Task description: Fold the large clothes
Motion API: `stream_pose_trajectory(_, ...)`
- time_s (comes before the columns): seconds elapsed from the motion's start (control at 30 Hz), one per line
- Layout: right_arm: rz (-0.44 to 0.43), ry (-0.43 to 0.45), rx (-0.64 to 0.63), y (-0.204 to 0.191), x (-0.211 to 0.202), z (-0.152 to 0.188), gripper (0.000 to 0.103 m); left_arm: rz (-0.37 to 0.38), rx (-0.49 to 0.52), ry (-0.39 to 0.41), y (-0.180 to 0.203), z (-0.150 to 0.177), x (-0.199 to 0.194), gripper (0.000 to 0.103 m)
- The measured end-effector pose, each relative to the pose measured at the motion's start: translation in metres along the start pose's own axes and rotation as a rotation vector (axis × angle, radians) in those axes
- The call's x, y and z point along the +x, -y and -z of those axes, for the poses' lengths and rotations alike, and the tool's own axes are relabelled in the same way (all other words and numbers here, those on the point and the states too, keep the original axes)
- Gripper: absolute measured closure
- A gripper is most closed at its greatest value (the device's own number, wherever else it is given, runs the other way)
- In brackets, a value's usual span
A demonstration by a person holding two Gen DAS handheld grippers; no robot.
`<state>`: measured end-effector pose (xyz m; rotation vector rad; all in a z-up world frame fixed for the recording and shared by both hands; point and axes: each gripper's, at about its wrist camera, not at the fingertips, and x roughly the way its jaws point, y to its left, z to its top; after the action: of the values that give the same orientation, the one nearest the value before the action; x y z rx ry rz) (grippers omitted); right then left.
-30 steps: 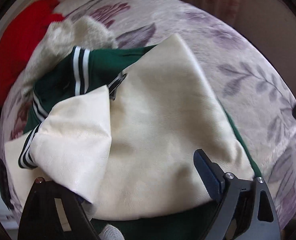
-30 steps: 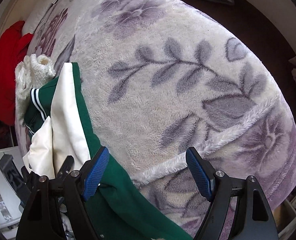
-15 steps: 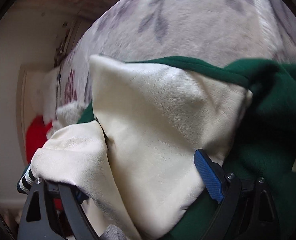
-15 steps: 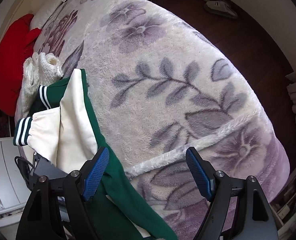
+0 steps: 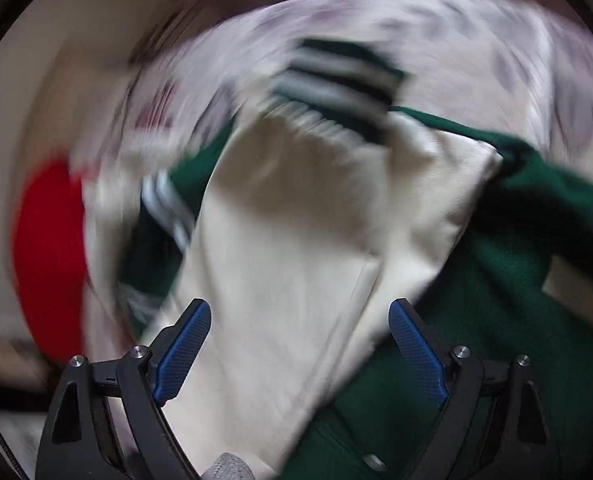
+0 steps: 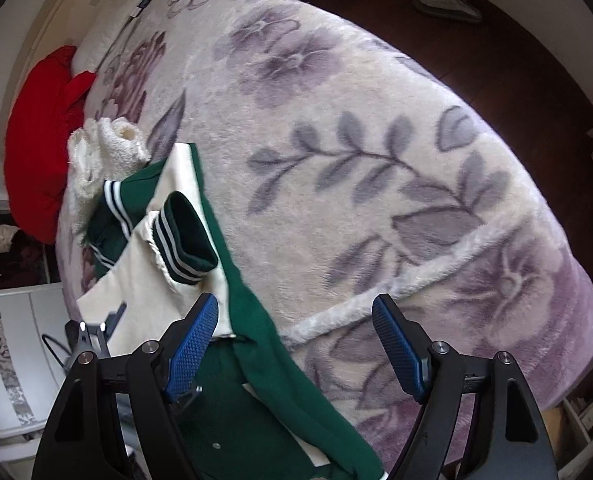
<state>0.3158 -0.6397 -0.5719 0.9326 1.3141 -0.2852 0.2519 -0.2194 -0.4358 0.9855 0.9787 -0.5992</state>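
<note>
Both claws gape empty, left claw (image 5: 298,354) over the cream sleeve (image 5: 296,240) of the green-and-cream varsity jacket (image 6: 256,320) at the floral plush bed's (image 6: 376,160) near edge, and that loosely draped sleeve could slide off, spoiling the fold, right claw (image 6: 296,346) hovering idle.

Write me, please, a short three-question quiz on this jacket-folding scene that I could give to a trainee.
1. True or false: the right gripper is clamped on the green jacket.
2. Which colour is the sleeve lying between the fingers of the left gripper? A) red B) cream C) purple
3. Fill in: the sleeve's cuff is green with ____ stripes.

Key:
1. False: its jaws stand open above the floral blanket, and nothing is pressed between them.
2. B.
3. White.
</note>
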Motion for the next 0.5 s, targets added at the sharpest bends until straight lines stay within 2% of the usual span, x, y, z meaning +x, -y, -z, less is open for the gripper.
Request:
stream_pose_trajectory(0.03, -0.016, -0.002, 0.0, -0.004, 0.004, -0.002, 0.022, 0.047, -0.133, -0.019, -0.023, 0.016, -0.003, 0.012)
stream_pose_trajectory(0.13, -0.079, -0.038, -0.008, -0.023, 0.03, -0.014, 0.022, 0.081, -0.458, -0.1, -0.088, 0.07, 0.003, 0.012)
stream_pose_trajectory(0.23, -0.138, -0.076, -0.033, -0.053, 0.066, -0.029, 0.022, 0.074, -0.761, -0.193, -0.151, 0.132, 0.031, 0.012)
stream_pose_trajectory(0.3, -0.183, -0.111, -0.057, -0.078, 0.097, -0.039, 0.022, 0.027, -0.919, -0.263, -0.184, 0.169, 0.053, 0.012)
stream_pose_trajectory(0.37, -0.183, -0.143, -0.088, -0.1, 0.127, -0.046, 0.024, 0.001, -1.06, -0.318, -0.213, 0.206, 0.078, 0.012)
stream_pose_trajectory(0.4, -0.173, -0.15, -0.097, -0.107, 0.135, -0.047, 0.031, 0.008, -1.108, -0.328, -0.221, 0.217, 0.086, 0.012)
stream_pose_trajectory(0.43, -0.15, -0.151, -0.108, -0.115, 0.139, -0.046, 0.069, 0.028, -1.17, -0.339, -0.231, 0.23, 0.097, 0.011)
stream_pose_trajectory(0.47, -0.143, -0.154, -0.114, -0.122, 0.14, -0.043, 0.094, 0.067, -1.231, -0.337, -0.239, 0.241, 0.108, 0.01)
stream_pose_trajectory(0.5, -0.192, -0.167, -0.091, -0.128, 0.137, -0.039, 0.094, 0.098, -1.273, -0.327, -0.244, 0.249, 0.115, 0.01)
